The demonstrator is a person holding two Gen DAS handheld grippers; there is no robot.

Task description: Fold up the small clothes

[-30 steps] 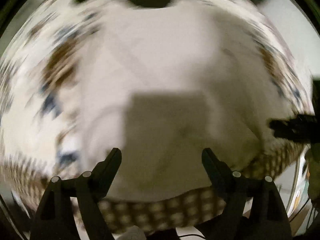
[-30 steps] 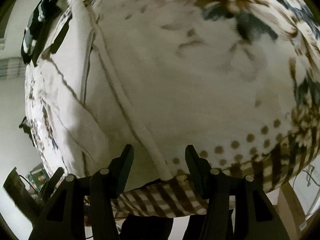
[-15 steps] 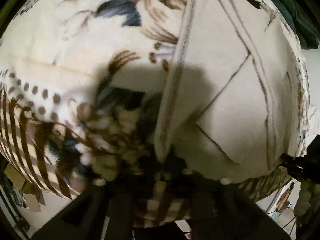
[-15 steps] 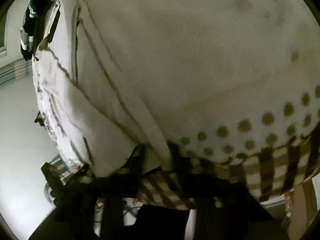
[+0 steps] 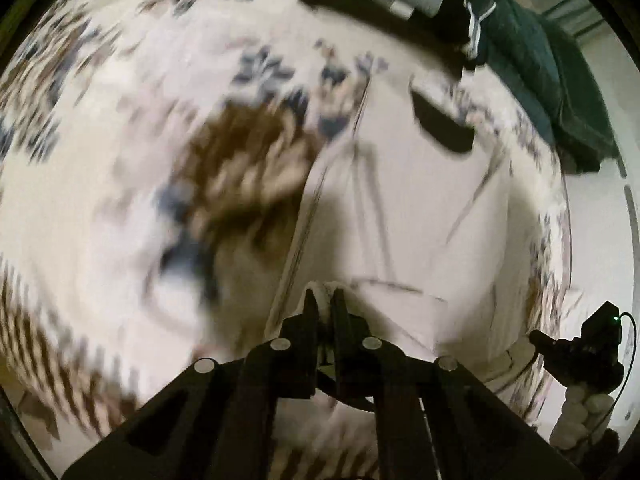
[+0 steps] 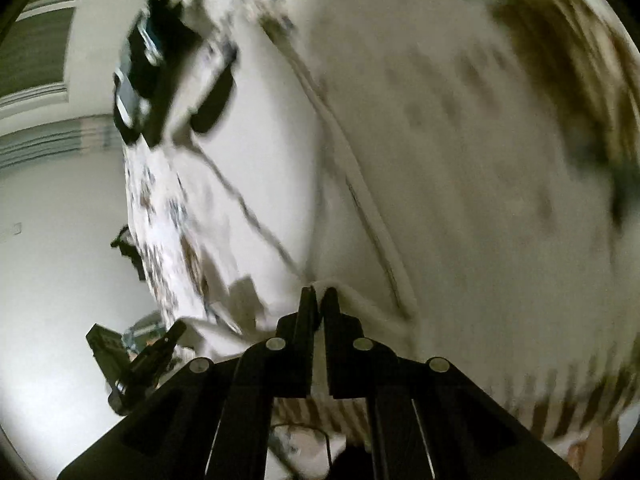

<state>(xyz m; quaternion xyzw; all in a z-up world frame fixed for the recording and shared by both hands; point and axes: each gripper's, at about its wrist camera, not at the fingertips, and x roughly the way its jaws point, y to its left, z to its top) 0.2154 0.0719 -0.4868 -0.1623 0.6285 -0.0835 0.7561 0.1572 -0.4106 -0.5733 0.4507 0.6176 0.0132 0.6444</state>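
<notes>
Both views blurred. Left gripper [image 5: 325, 294] pinches edge of white garment [image 5: 420, 208] at lower centre; right gripper [image 6: 319, 293] pinches it too, over floral blanket [image 5: 120, 200].

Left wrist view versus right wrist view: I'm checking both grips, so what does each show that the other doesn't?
Only the left wrist view shows a dark green garment beyond the blanket.

Only the right wrist view shows striped blinds at the far left.

Both show a gripper shut on the white garment: the left gripper, the right gripper, over the patterned blanket.
</notes>
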